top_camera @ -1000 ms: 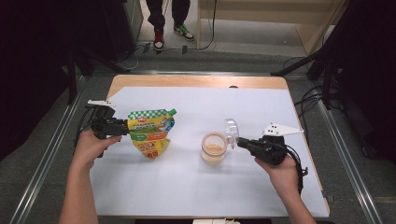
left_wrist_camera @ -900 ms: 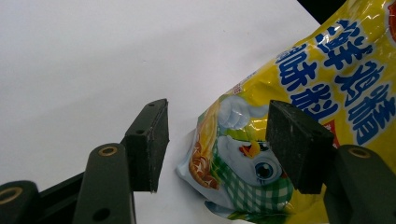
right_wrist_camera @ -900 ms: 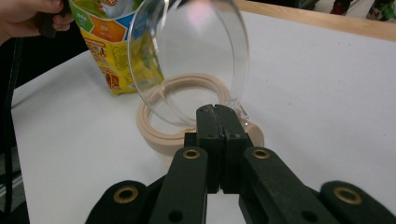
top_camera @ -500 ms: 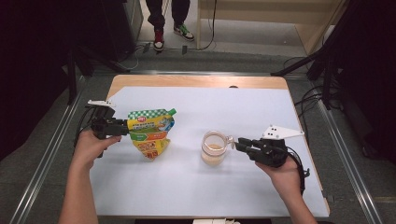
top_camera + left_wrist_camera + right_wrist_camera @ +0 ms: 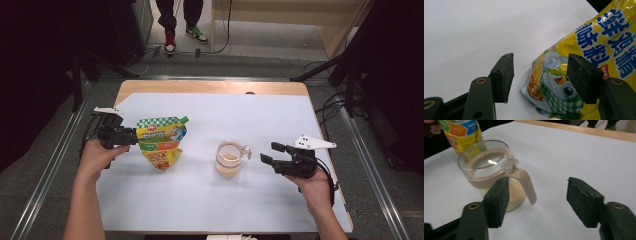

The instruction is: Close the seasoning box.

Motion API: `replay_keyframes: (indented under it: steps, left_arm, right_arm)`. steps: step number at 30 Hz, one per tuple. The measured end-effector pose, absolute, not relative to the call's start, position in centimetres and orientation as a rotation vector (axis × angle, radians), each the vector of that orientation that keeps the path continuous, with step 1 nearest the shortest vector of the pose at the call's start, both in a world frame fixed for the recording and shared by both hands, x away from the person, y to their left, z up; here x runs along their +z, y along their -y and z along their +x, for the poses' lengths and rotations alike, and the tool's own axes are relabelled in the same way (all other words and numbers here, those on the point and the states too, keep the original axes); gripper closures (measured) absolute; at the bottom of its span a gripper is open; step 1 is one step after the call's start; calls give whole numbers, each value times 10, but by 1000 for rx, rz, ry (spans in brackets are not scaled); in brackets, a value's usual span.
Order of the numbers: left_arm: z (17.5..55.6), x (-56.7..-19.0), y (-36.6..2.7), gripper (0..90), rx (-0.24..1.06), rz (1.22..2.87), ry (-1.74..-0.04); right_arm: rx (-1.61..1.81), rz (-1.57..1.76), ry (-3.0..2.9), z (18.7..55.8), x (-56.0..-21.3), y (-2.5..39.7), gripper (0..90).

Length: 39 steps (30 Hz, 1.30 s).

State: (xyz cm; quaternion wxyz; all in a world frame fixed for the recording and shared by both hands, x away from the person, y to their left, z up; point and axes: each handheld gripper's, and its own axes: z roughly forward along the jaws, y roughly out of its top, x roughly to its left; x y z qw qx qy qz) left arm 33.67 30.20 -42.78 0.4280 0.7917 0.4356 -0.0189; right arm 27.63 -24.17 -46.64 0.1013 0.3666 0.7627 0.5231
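Left gripper [image 5: 539,82] jaws spread, pouch [image 5: 584,62] corner between them, unclamped. Right gripper [image 5: 536,202] jaws released; glass jug [image 5: 496,172] handle just ahead of them.

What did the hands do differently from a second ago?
The right gripper let go of the glass jar's lid, which now sits on the jar, and drew back with jaws open. The left gripper stays at the yellow pouch; pouch and jar haven't moved.

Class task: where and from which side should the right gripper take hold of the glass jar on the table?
Grip the glass jar by its handle, coming in level from the right gripper side. The handle juts toward those open jaws and looks narrower than the jar's round body.
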Motion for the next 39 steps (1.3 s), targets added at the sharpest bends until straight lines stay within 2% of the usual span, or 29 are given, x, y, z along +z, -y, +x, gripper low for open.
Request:
replay_keyframes:
  steps: [5,15,27,39]
  left_arm:
    - [337,-428,-302,393,-51,1969,-1087]
    - [338,-429,-302,391,-56,1968,-1095]
    - [339,-430,-303,385,-54,1969,-1097]
    - [340,-431,-303,377,-51,1970,-1105]
  right_arm:
    - [1502,1126,-2252,284,-477,252,276]
    - [1451,1227,-2194,304,-492,264,258]
    - [1388,1400,-2071,332,-510,286,266]
    - [1340,1435,-2040,333,-510,293,265]
